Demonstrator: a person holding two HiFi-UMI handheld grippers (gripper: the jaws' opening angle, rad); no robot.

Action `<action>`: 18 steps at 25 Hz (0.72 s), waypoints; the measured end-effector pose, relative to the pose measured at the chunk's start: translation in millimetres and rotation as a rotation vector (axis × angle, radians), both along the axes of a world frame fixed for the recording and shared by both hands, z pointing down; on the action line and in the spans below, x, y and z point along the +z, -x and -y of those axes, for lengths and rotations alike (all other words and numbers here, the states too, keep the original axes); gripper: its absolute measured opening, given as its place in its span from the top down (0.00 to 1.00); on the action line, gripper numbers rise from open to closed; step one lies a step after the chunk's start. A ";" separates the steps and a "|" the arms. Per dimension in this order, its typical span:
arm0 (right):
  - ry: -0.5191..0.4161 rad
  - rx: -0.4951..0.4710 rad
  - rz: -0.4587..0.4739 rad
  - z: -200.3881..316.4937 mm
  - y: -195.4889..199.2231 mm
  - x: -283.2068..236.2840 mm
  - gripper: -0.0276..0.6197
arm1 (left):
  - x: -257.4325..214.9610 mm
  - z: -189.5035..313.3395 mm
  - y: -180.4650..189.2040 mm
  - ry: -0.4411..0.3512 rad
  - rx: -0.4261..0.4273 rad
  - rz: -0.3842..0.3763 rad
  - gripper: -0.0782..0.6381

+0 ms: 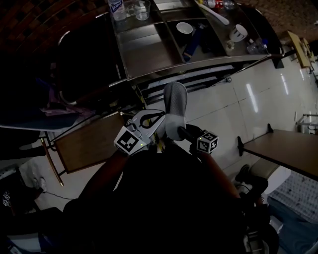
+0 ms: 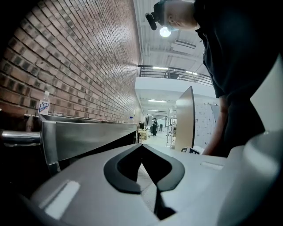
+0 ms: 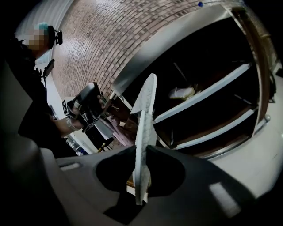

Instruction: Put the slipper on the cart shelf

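Note:
A white-grey slipper (image 1: 174, 109) points away from me toward the steel cart (image 1: 149, 54). My right gripper (image 1: 182, 132) is shut on its near end. In the right gripper view the slipper (image 3: 144, 132) stands on edge, pinched between the jaws of the right gripper (image 3: 142, 152). Behind it are the cart's dark shelves (image 3: 208, 90). My left gripper (image 1: 158, 118) sits just left of the slipper. In its own view the left gripper (image 2: 142, 148) has its tips together with nothing between them. The right gripper view shows the left gripper (image 3: 86, 108) in a hand.
The cart's top tray holds a bottle (image 1: 117, 7), a glass (image 1: 140, 9), a tape roll (image 1: 184, 28) and other small items. A pale object (image 3: 181, 92) lies on a cart shelf. A brown board (image 1: 89, 141) stands at the left and a table (image 1: 285, 146) at the right.

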State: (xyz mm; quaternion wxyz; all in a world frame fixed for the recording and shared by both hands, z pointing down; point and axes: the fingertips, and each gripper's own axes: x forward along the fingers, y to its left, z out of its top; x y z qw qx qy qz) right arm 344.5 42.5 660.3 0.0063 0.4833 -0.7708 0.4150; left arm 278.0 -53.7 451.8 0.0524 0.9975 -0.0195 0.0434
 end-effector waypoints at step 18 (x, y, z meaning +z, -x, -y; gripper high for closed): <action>0.078 -0.201 0.144 109.5 -7.0 48.2 0.86 | 8.2 34.6 -8.0 -0.015 -0.181 0.074 0.89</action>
